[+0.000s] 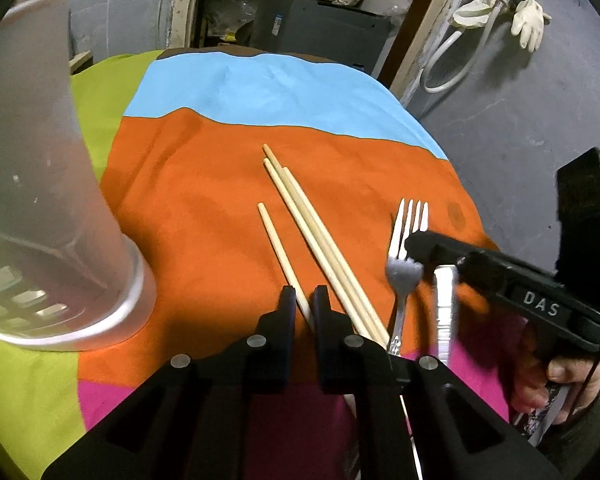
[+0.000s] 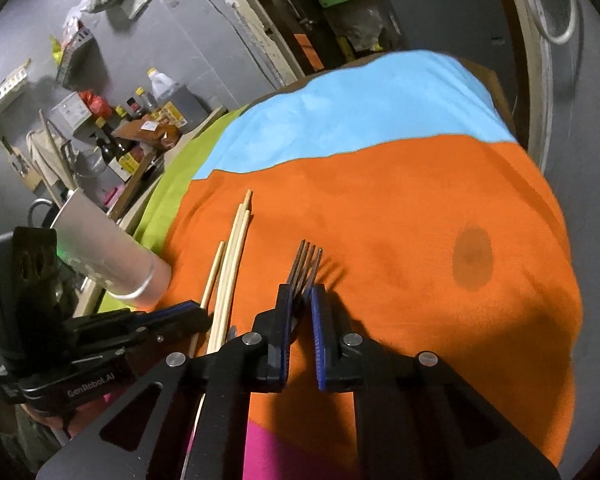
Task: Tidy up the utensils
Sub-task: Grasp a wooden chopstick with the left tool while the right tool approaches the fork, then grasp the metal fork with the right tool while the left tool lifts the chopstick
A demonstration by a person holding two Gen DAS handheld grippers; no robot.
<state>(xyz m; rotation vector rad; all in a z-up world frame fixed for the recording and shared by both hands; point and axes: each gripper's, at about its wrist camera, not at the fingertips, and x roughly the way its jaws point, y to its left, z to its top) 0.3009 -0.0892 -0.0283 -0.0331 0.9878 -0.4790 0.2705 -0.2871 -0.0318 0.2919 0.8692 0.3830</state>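
Several wooden chopsticks point(image 1: 308, 236) lie on the orange cloth; they also show in the right wrist view point(image 2: 232, 264). One separate chopstick point(image 1: 278, 250) runs between the fingers of my left gripper point(image 1: 304, 300), which stands narrowly open around it. A metal fork point(image 1: 406, 256) lies to the right, tines pointing away. My right gripper point(image 2: 300, 300) straddles the fork point(image 2: 306, 264) with a small gap, jaws not closed on it. A white translucent cup holder point(image 1: 48, 200) stands at the left; it also shows in the right wrist view point(image 2: 108, 256).
The table is covered by a cloth of orange point(image 2: 400, 240), blue point(image 1: 252, 88), green and magenta patches. A dark round stain point(image 2: 472, 258) marks the orange part. Shelves with bottles point(image 2: 132, 120) stand beyond the table's left side.
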